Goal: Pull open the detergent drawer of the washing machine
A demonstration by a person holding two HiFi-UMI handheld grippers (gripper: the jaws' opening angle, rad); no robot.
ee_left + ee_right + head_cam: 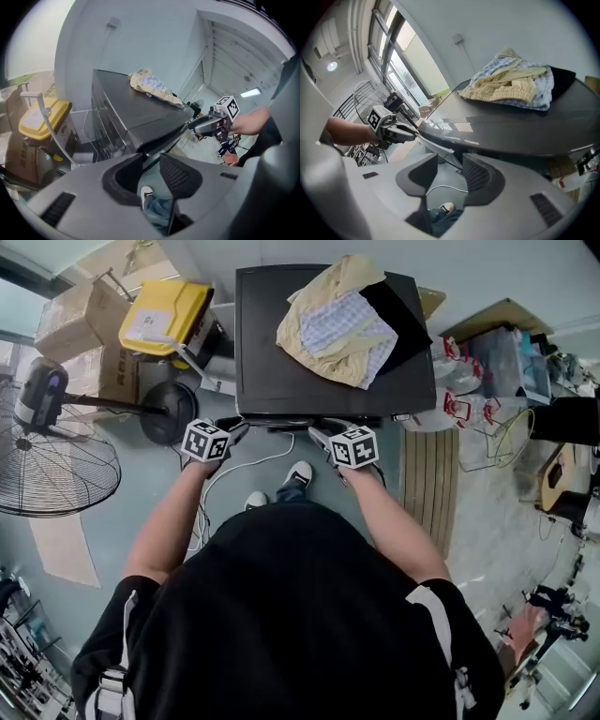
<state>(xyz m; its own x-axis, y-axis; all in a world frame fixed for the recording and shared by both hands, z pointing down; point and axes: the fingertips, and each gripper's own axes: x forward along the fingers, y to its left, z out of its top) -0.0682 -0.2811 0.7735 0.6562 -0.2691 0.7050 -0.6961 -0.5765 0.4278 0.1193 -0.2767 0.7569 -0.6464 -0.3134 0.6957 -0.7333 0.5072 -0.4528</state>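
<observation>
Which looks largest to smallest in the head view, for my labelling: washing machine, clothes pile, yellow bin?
1. washing machine
2. clothes pile, lying on top of it
3. yellow bin, though it stands lower, farther from the camera, so its true size is unsure

1. A dark grey box-shaped washing machine point(281, 371) stands in the middle.
2. A heap of yellow and checked cloth garments point(337, 324) lies on its top, toward the right.
3. A yellow-lidded plastic bin point(164, 315) stands just left of it, with a round wire-caged floor fan point(47, 465) farther left.
4. A slatted wooden board point(431, 484) lies on the floor at its right.
</observation>
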